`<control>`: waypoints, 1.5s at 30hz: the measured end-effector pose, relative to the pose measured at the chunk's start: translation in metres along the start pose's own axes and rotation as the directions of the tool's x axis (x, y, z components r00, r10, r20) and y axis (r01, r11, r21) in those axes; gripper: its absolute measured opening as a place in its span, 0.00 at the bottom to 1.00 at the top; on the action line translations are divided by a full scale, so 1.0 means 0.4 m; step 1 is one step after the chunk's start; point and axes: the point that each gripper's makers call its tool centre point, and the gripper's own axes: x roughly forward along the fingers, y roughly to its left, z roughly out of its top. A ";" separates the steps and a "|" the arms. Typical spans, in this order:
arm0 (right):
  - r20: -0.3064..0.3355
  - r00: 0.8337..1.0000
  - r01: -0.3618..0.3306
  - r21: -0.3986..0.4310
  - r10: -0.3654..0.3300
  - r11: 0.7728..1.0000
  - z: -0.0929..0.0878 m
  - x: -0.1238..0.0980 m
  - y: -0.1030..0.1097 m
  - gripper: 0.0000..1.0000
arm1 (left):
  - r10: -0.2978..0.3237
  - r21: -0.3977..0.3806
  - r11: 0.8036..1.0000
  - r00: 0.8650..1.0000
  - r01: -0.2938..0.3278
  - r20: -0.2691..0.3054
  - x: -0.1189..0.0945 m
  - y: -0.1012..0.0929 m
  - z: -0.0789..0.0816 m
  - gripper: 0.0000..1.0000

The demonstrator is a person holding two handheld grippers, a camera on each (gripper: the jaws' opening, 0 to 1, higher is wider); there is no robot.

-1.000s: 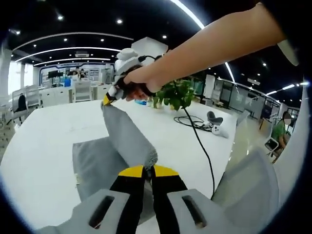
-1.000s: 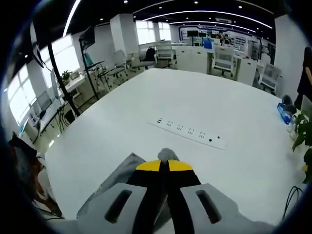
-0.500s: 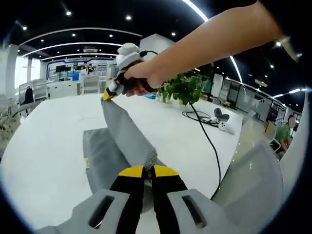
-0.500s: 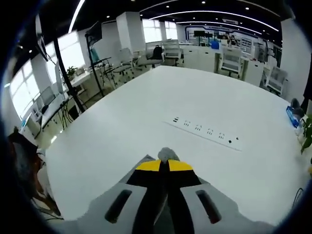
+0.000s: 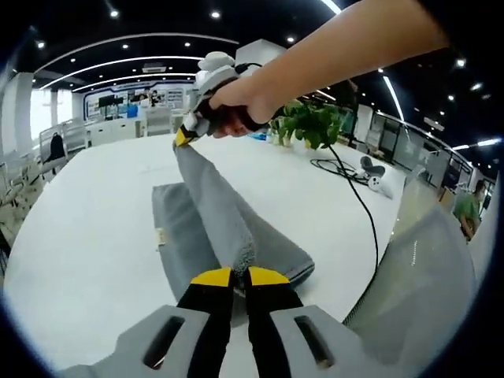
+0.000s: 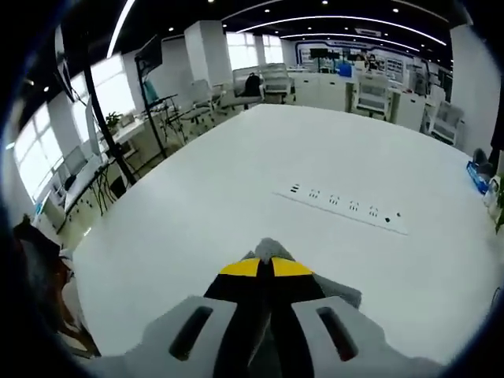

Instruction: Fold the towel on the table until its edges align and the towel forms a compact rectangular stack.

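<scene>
Pinching one corner of the grey terry-cloth towel (image 5: 213,228) with the left tongs (image 5: 233,276), yellow tips pressed together on the fabric. Gripping another corner with the right tongs (image 5: 186,136), raised above the worktop in the person's hand (image 5: 236,106) in the left gripper view, tips likewise closed on the cloth. Stretching a taut band of towel between the two tongs, lifted off the white worktop (image 5: 87,213). Lying flat beneath that band, the remaining part of the towel, spread over the middle of the worktop with a small white label (image 5: 161,236) showing at one edge and a rounded fold near the worktop's near edge.

In the right gripper view, clamping a small grey tuft of towel (image 6: 268,248) between the closed yellow tips of the right tongs (image 6: 266,268), more grey cloth showing beside the jaws. Sitting further out on the worktop (image 6: 197,205), a white strip of power sockets (image 6: 343,207). Standing towards the far edge, a green leafy plant (image 5: 311,126), with a black cable (image 5: 358,201) trailing across the worktop towards the edge.
</scene>
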 end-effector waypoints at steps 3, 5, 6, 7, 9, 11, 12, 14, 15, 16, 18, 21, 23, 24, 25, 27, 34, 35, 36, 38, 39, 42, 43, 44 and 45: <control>-0.008 1.000 0.009 -0.028 -0.010 1.000 -0.005 0.019 0.011 0.01 | 0.012 -0.011 1.000 1.000 -0.012 -0.016 -0.001 0.010 -0.014 0.05; -0.009 1.000 0.006 -0.045 -0.007 0.999 -0.005 0.027 0.018 0.01 | 0.019 -0.007 1.000 0.999 -0.020 -0.029 0.004 0.021 -0.032 0.06; -0.015 1.000 0.011 -0.065 -0.012 0.998 -0.008 0.035 0.020 0.01 | 0.020 -0.016 1.000 0.998 -0.021 -0.059 0.007 0.026 -0.052 0.06; -0.019 1.000 0.013 -0.077 -0.015 0.997 -0.011 0.042 0.020 0.01 | 0.024 -0.022 0.999 0.998 -0.026 -0.058 0.008 0.031 -0.055 0.06; -0.020 1.000 0.019 -0.096 -0.021 0.995 -0.014 0.045 0.022 0.01 | 0.032 -0.024 0.999 0.998 -0.034 -0.060 0.007 0.041 -0.061 0.06; -0.024 1.000 0.015 -0.108 -0.017 0.994 -0.025 0.044 0.036 0.01 | 0.034 -0.022 0.999 0.996 -0.036 -0.082 0.010 0.045 -0.078 0.06; -0.029 1.000 0.008 -0.111 -0.011 0.994 -0.031 0.049 0.041 0.01 | 0.033 -0.016 0.999 0.995 -0.035 -0.091 0.011 0.045 -0.087 0.06; -0.037 0.999 0.004 -0.115 -0.009 0.993 -0.046 0.052 0.057 0.02 | 0.039 -0.014 0.999 0.991 -0.041 -0.127 0.012 0.049 -0.108 0.07; -0.035 0.999 0.005 -0.136 -0.010 0.991 -0.048 0.060 0.058 0.02 | 0.036 -0.018 0.999 0.991 -0.039 -0.126 0.013 0.049 -0.111 0.07; -0.034 0.999 0.009 -0.146 -0.014 0.989 -0.047 0.069 0.054 0.02 | 0.037 -0.022 0.999 0.991 -0.040 -0.125 0.007 0.047 -0.115 0.07; -0.037 0.999 0.009 -0.164 -0.016 0.986 -0.052 0.081 0.055 0.03 | 0.036 -0.028 0.999 0.990 -0.040 -0.137 0.007 0.047 -0.127 0.07; -0.047 0.999 0.009 -0.160 -0.016 0.987 -0.060 0.070 0.060 0.04 | 0.040 -0.025 0.999 0.990 -0.044 -0.135 0.005 0.051 -0.133 0.07; -0.049 0.999 0.008 -0.172 -0.017 0.985 -0.063 0.070 0.062 0.05 | 0.039 -0.029 0.999 0.989 -0.043 -0.141 0.003 0.052 -0.138 0.07; -0.044 0.999 0.008 -0.181 -0.016 0.983 -0.060 0.069 0.063 0.07 | 0.043 -0.026 0.999 0.988 -0.047 -0.145 0.002 0.055 -0.138 0.07; -0.033 0.999 0.006 -0.182 -0.012 0.983 -0.054 0.068 0.067 0.09 | 0.045 -0.025 0.998 0.988 -0.049 -0.147 0.001 0.059 -0.139 0.07; -0.026 1.000 0.003 -0.176 -0.007 0.984 -0.049 0.069 0.067 0.12 | 0.045 -0.027 0.998 0.988 -0.050 -0.148 -0.001 0.062 -0.140 0.07; -0.015 1.000 -0.013 -0.170 0.010 0.985 -0.043 0.056 0.071 0.13 | 0.069 -0.023 0.997 0.984 -0.073 -0.164 -0.012 0.087 -0.154 0.07; -0.011 1.000 -0.015 -0.169 0.013 0.985 -0.041 0.056 0.067 0.13 | 0.071 -0.024 0.997 0.983 -0.076 -0.167 -0.014 0.090 -0.156 0.08; -0.008 1.000 -0.019 -0.168 0.017 0.986 -0.039 0.051 0.064 0.13 | 0.076 -0.024 0.996 0.983 -0.081 -0.169 -0.020 0.092 -0.155 0.08; -0.016 1.000 -0.023 -0.245 0.020 0.969 -0.037 0.039 0.056 0.13 | 0.082 -0.022 0.996 0.983 -0.087 -0.165 -0.022 0.099 -0.151 0.08; -0.020 1.000 -0.028 -0.268 0.023 0.963 -0.037 0.035 0.056 0.13 | 0.086 -0.021 0.996 0.983 -0.091 -0.160 -0.026 0.101 -0.147 0.08; -0.023 0.999 -0.046 -0.292 0.041 0.955 -0.037 0.019 0.062 0.13 | 0.100 -0.004 0.995 0.985 -0.102 -0.139 -0.028 0.108 -0.133 0.09; -0.017 0.999 -0.048 -0.291 0.045 0.956 -0.034 0.015 0.061 0.13 | 0.113 0.008 0.994 0.986 -0.113 -0.122 -0.032 0.112 -0.119 0.09; -0.011 0.999 -0.054 -0.281 0.053 0.958 -0.032 0.010 0.060 0.14 | 0.120 0.019 0.993 0.987 -0.119 -0.109 -0.036 0.115 -0.109 0.09; -0.010 0.998 -0.059 -0.278 0.059 0.959 -0.032 0.007 0.061 0.14 | 0.121 0.020 0.993 0.989 -0.119 -0.088 -0.042 0.113 -0.096 0.09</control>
